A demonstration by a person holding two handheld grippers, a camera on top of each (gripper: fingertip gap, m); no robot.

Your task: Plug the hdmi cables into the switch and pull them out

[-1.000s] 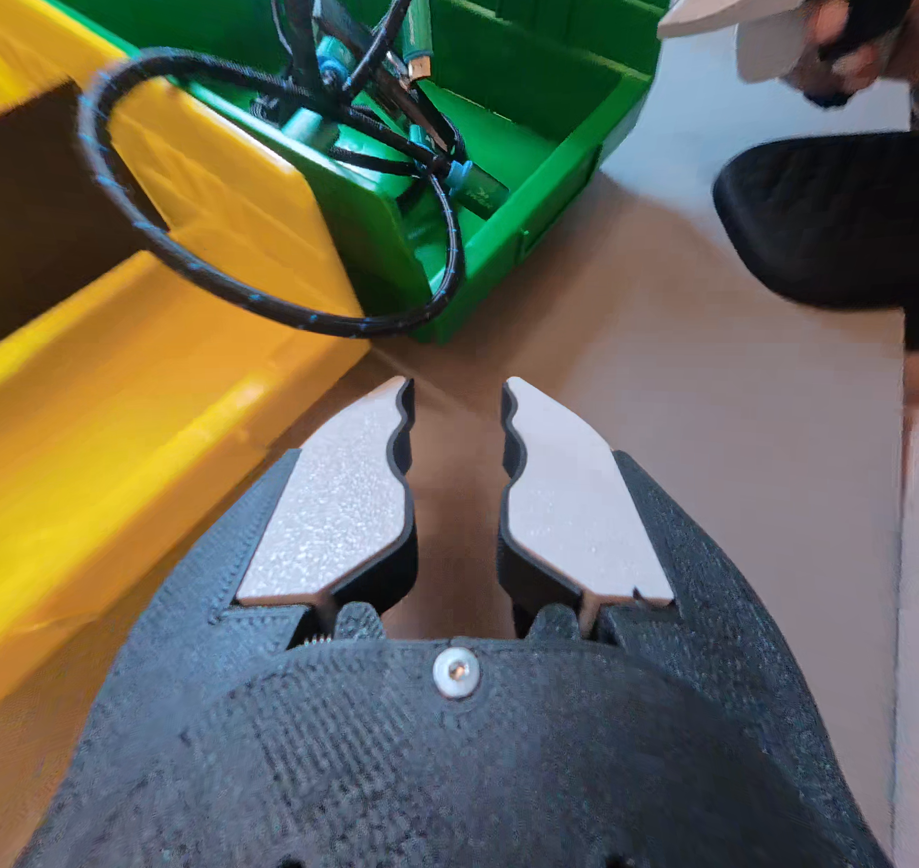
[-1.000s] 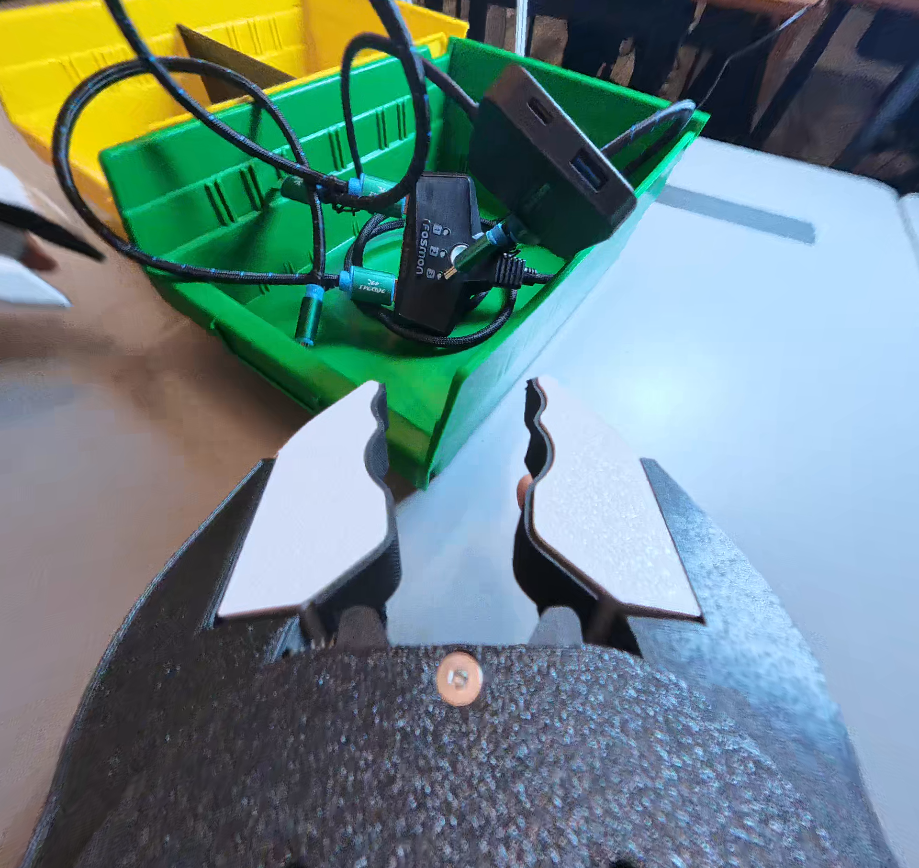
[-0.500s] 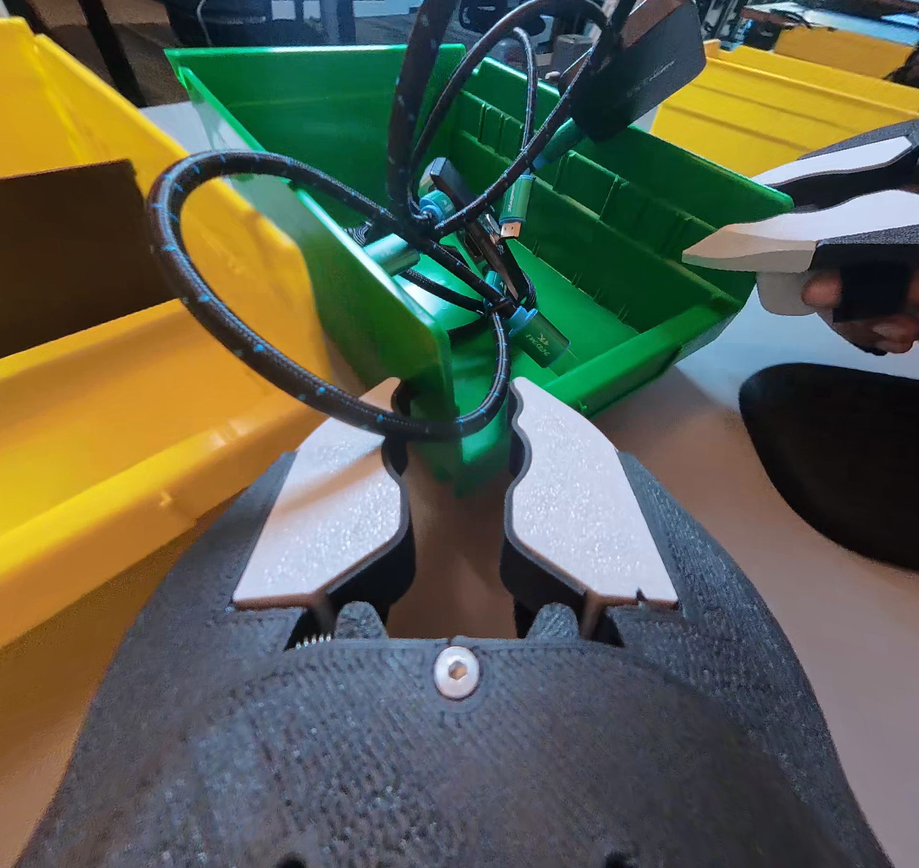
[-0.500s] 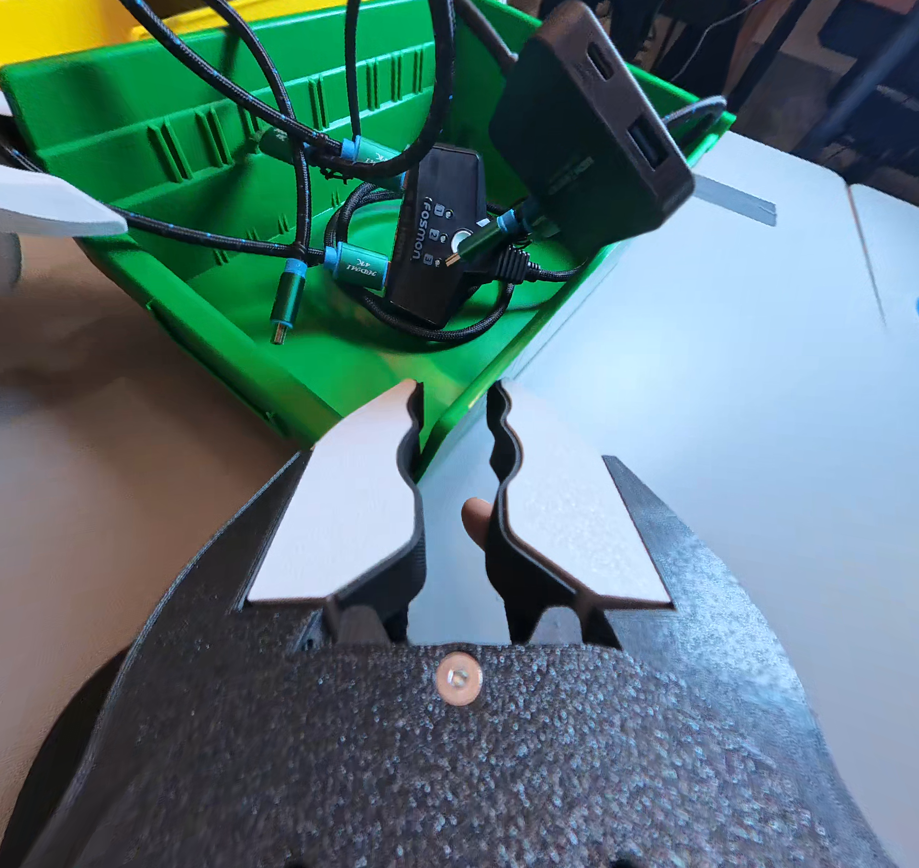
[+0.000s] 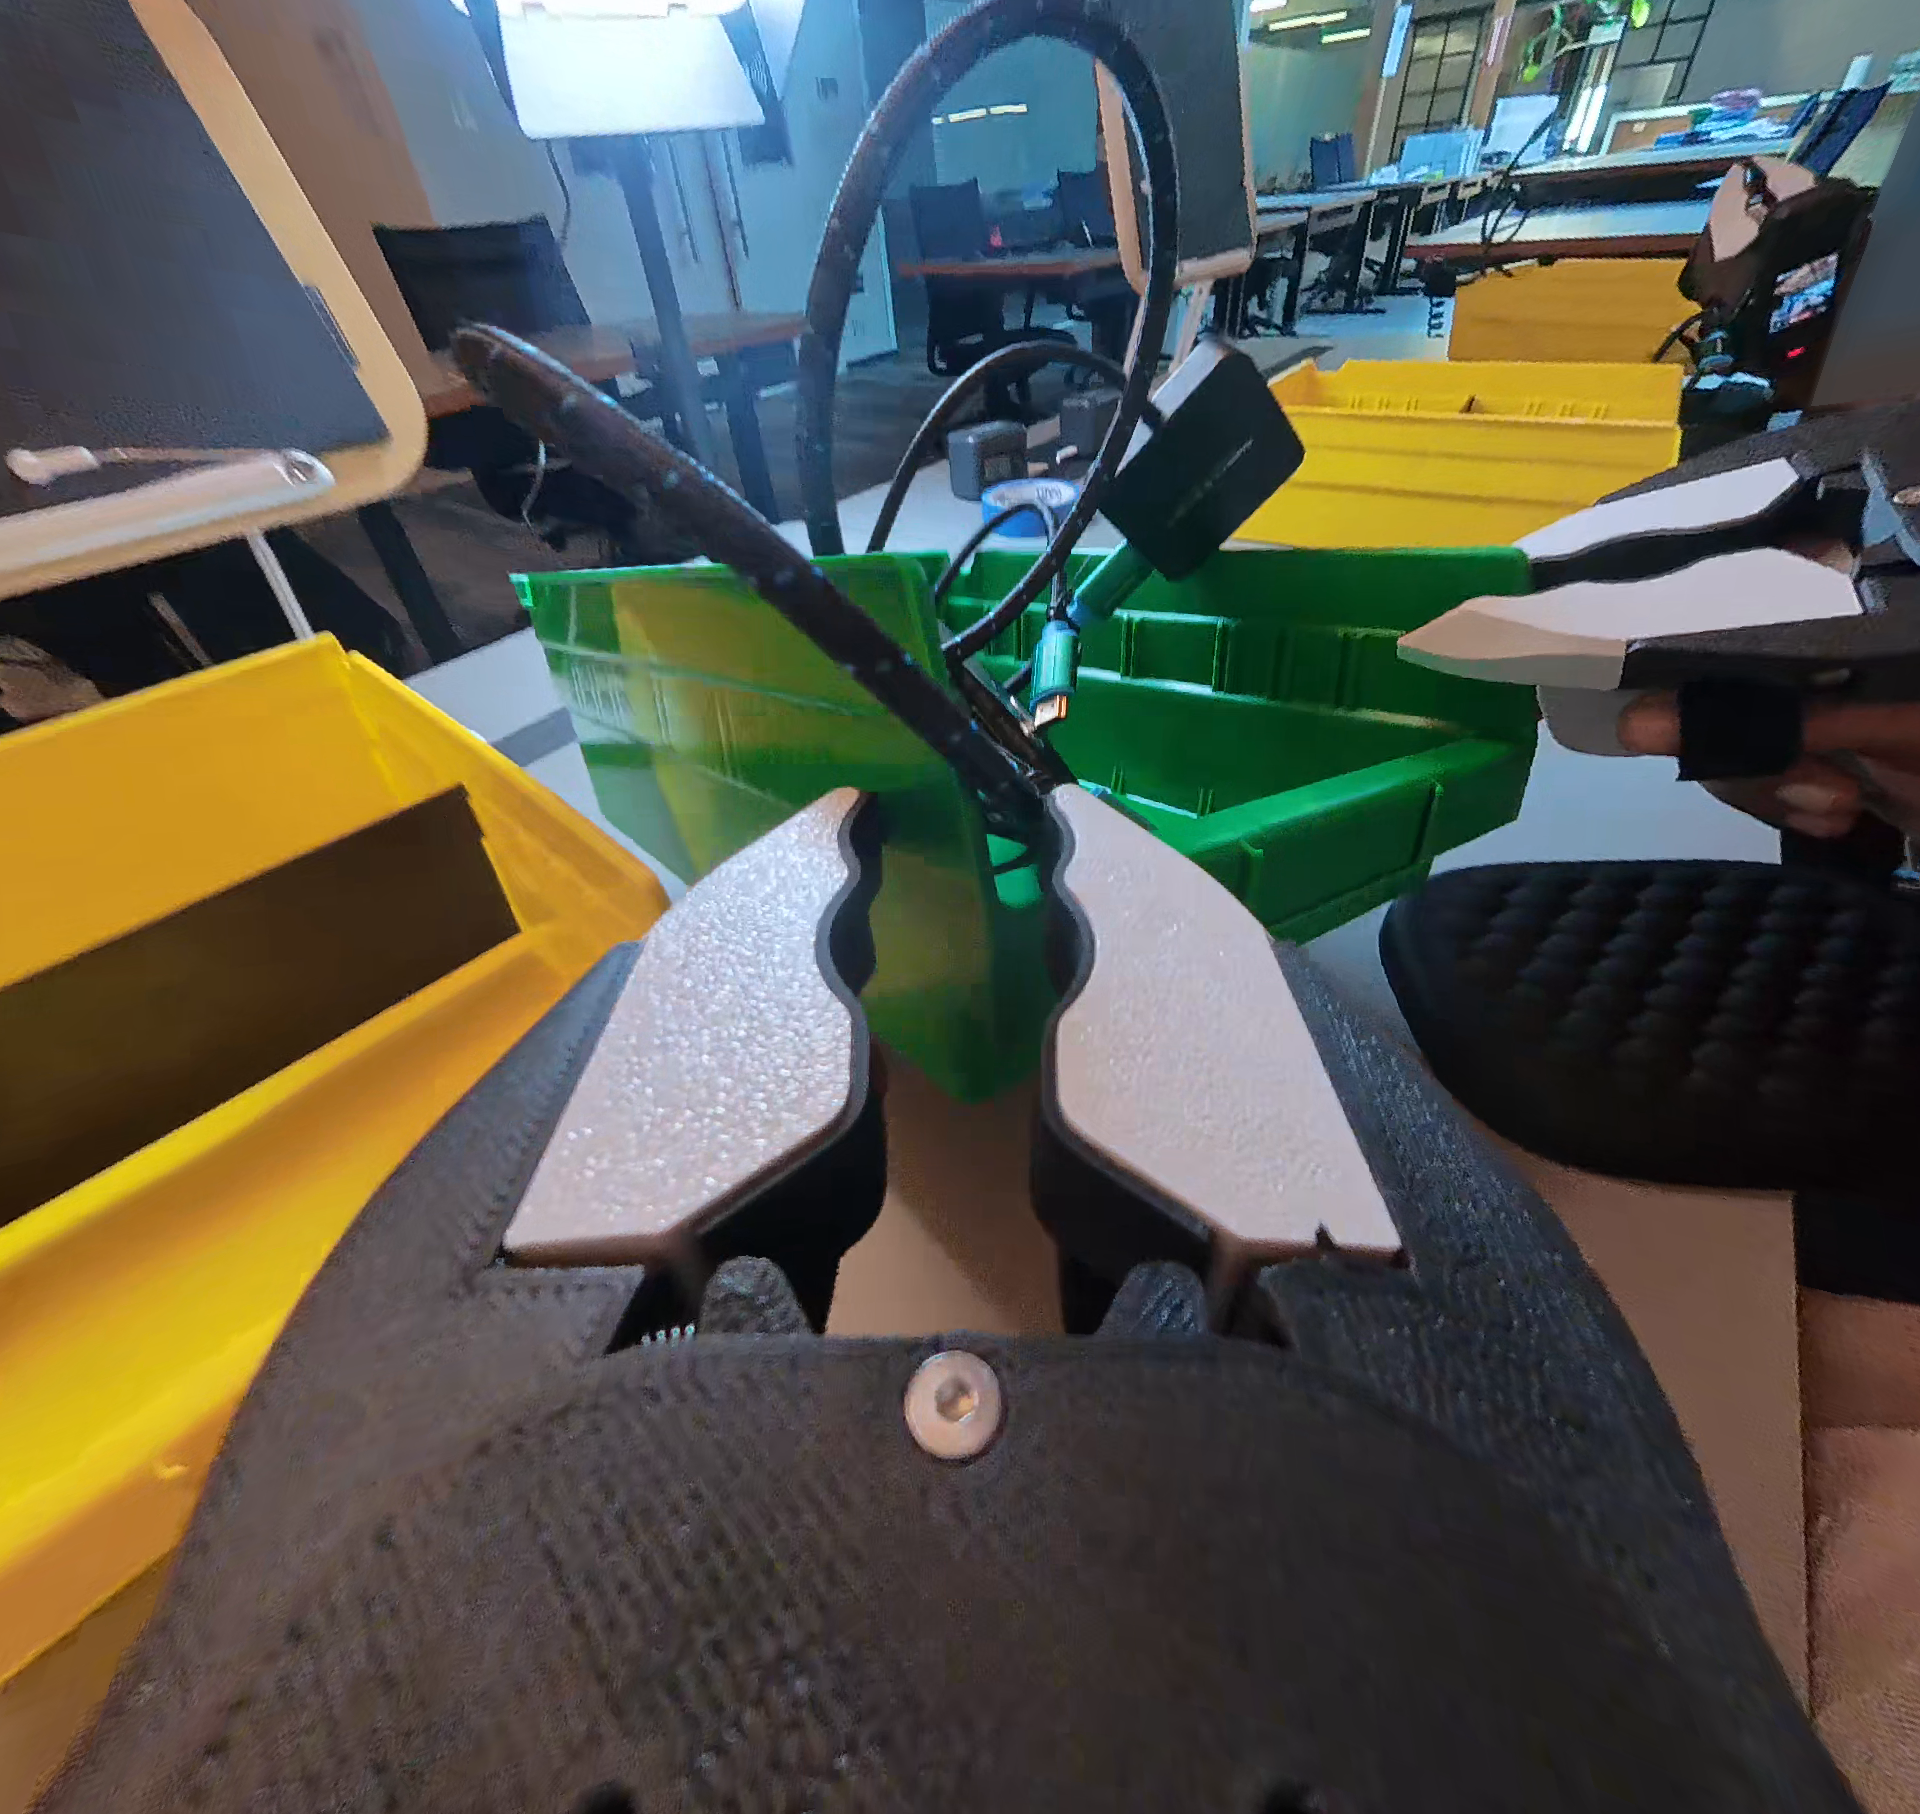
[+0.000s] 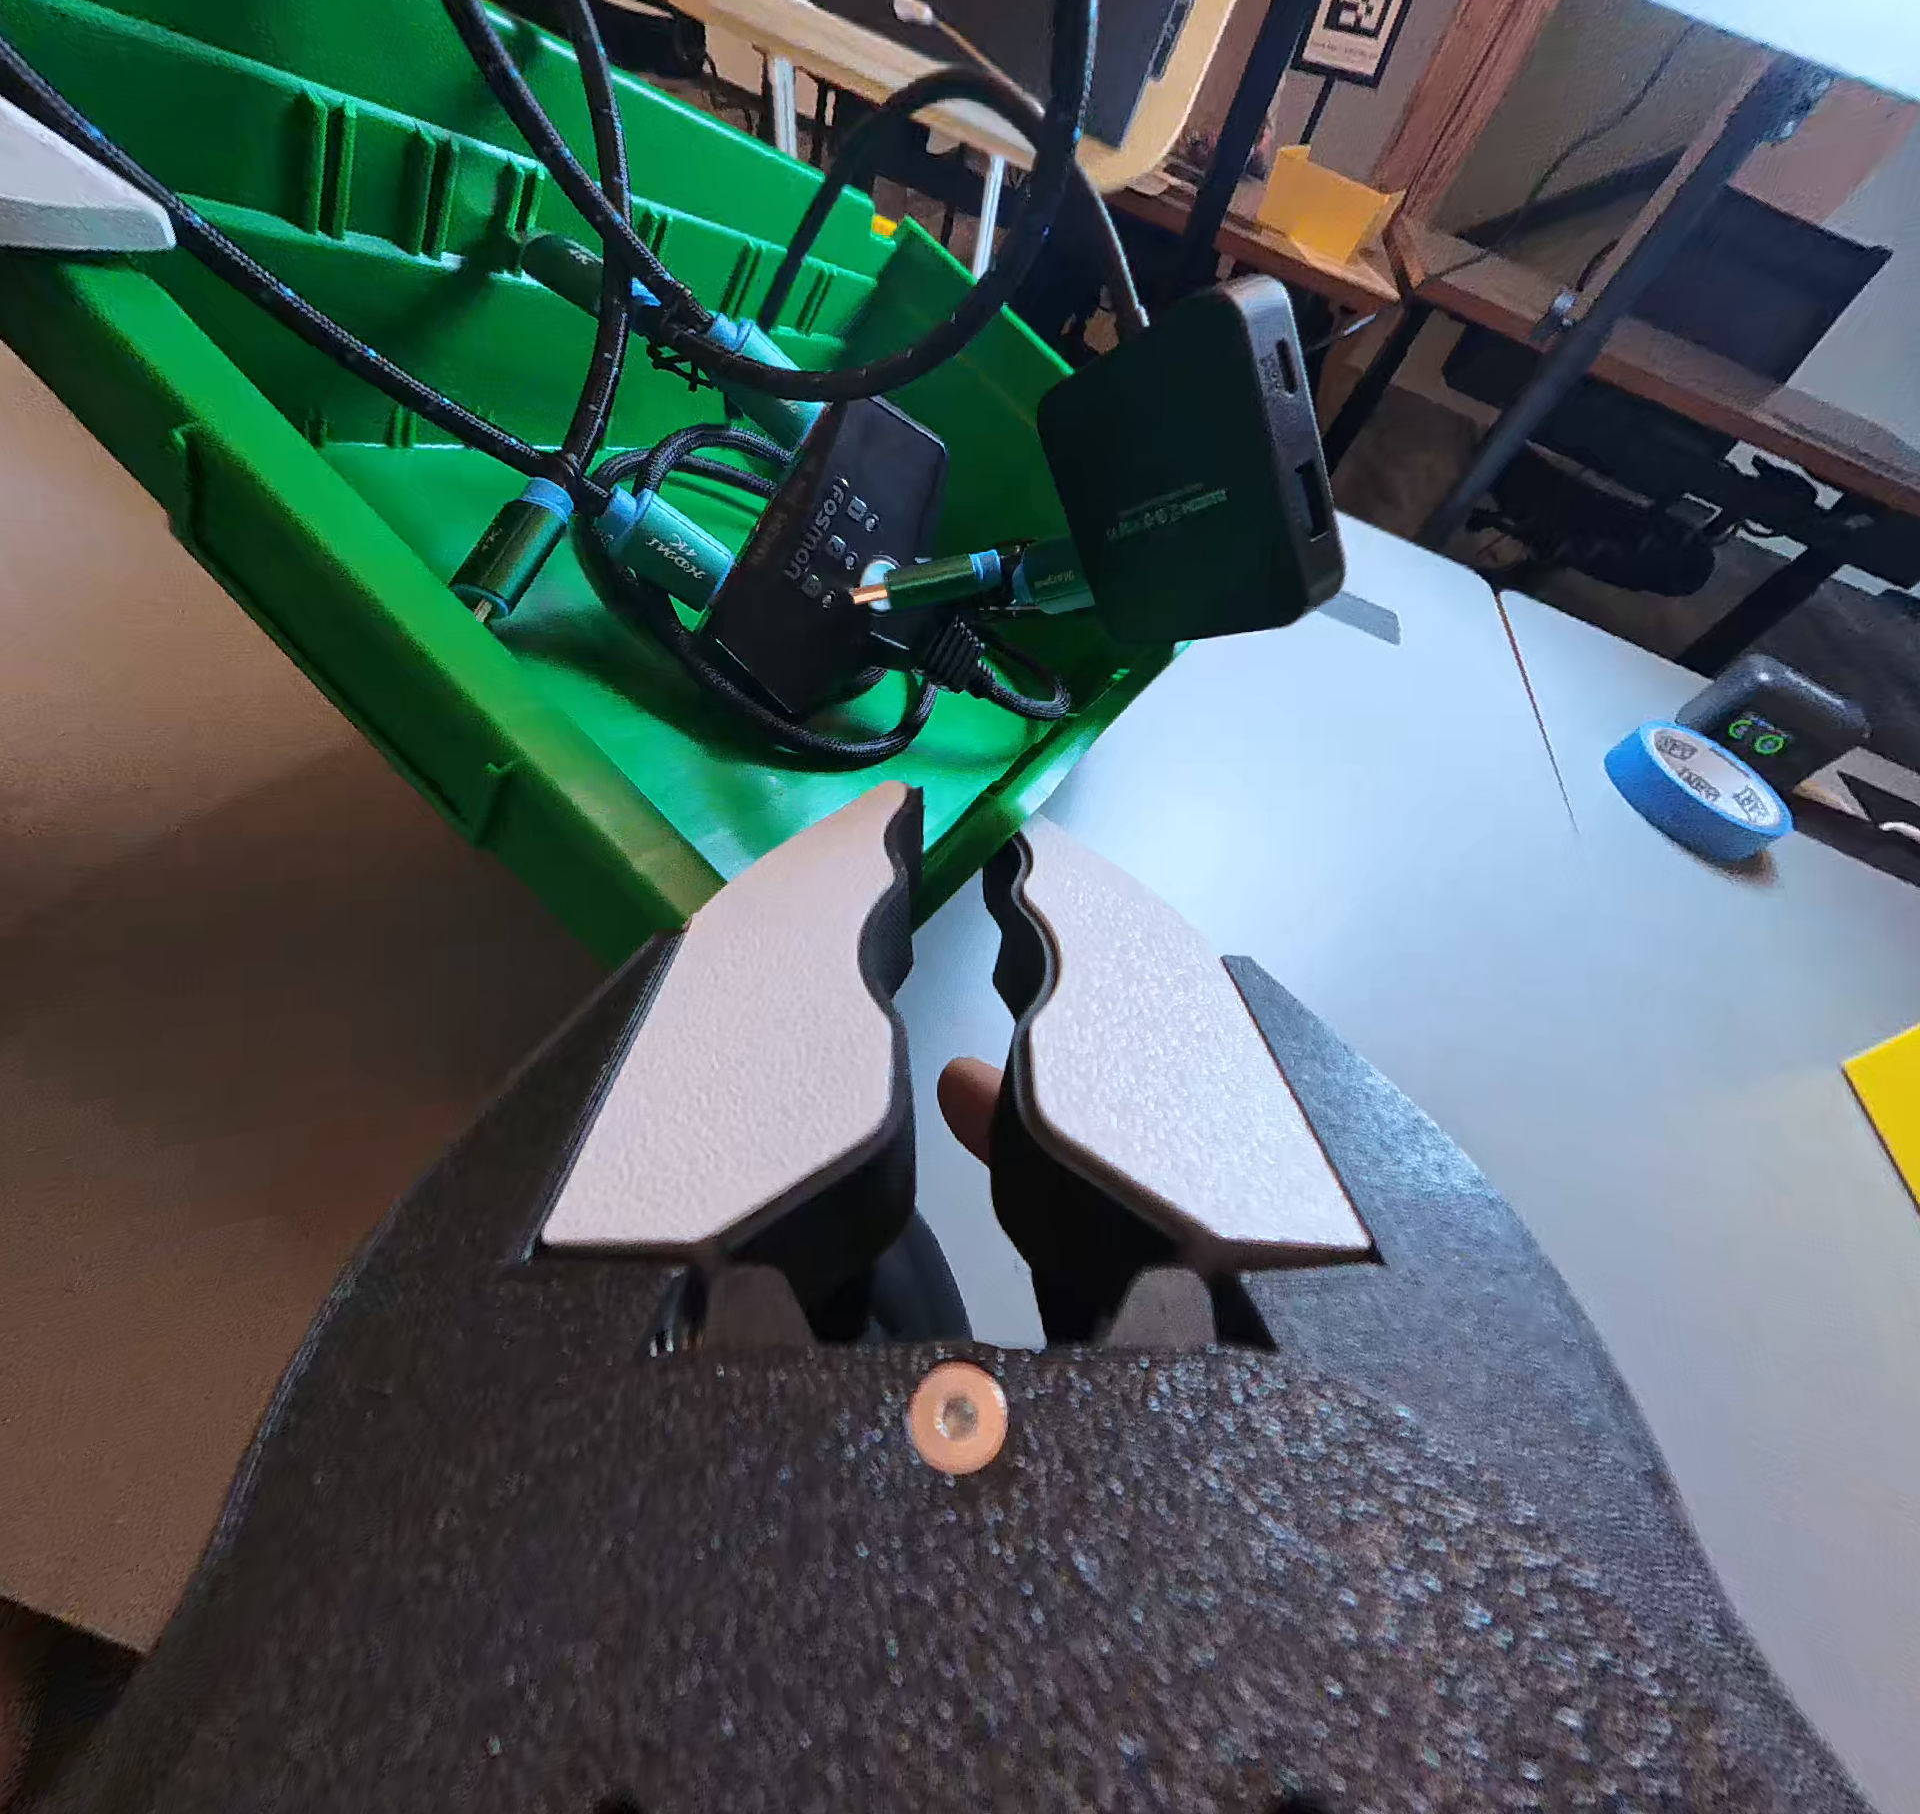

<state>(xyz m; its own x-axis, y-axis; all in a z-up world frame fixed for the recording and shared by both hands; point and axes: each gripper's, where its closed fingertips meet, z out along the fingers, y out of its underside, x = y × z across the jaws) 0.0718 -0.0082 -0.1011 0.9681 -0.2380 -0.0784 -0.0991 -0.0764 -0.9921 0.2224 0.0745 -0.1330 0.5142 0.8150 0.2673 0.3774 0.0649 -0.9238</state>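
Hovering at near corner of green bin (image 5: pixel 1299 819), left gripper (image 5: pixel 961 808) w/ fingers apart, nothing clamped; bin corner and a loop of braided HDMI cable (image 5: pixel 727 538) sit between/behind the tips, contact w/ cable not determinable from this angle. Right gripper (image 6: pixel 951 819) poised just outside bin's near rim (image 6: pixel 436 684), fingers nearly together but a narrow gap visible, empty; likely parked there as staging before reaching in. Holding hand's fingertip (image 6: pixel 966 1099) visible under right gripper's fingers. Switch (image 6: pixel 831 559), a black box w/ buttons, lying flat on bin floor, tangled among cables; at least one short lead appears attached at its near end, exact port not discernible. Loose green-sleeved plugs: one (image 6: pixel 509 549) lying by bin's near wall, another (image 6: pixel 935 580) suspended over switch, metal tip exposed, so unplugged. Second black adapter box (image 6: pixel 1184 486) hanging tilted above bin's right side, apparently held up by stiff cable, not resting on anything visible. Judged stage: approach only, no plug grasped, no insertion started. Probable reason for two-sided stance: one gripper to steady switch, other to take a plug. Risk: tangled loops may drag switch or hanging adapter when any plug is lifted. Elsewhere noted: yellow bin (image 5: pixel 260 829) left of green bin, blue tape roll (image 6: pixel 1694 788) and small dark device (image 6: pixel 1766 725) on grey table (image 6: pixel 1351 881), well apart from work.
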